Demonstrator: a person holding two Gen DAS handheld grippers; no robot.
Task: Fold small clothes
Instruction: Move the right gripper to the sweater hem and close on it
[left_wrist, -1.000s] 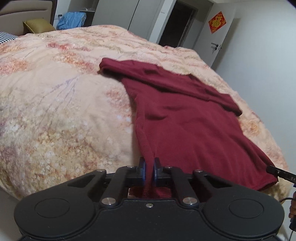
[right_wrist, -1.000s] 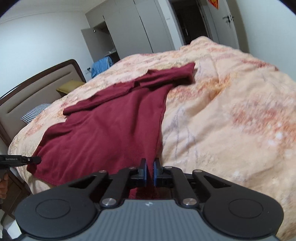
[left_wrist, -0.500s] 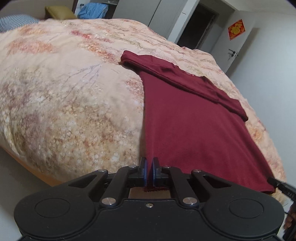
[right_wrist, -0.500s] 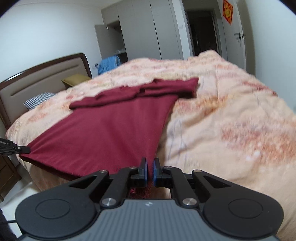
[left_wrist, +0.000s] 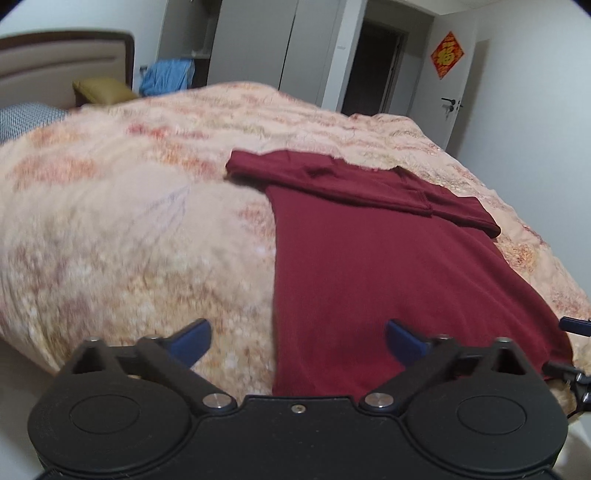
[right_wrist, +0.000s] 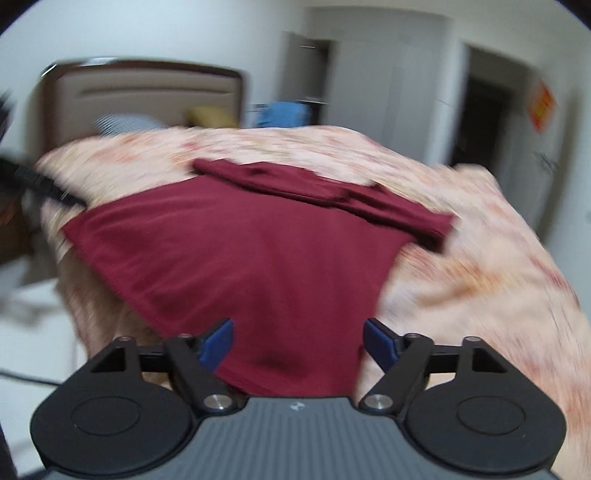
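Shirt (left_wrist: 388, 280) flat on bed (left_wrist: 129, 229); both hand-held grippers (left_wrist: 297, 341) (right_wrist: 298, 341) just opened wide, holding nothing. Risk: hem overhangs the edge, may slide off.

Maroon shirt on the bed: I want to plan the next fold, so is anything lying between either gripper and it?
Nothing visible. The left gripper and right gripper, jaws just opened, pads off the cloth, hang over the maroon shirt hem. Only the bedspread surrounds it.
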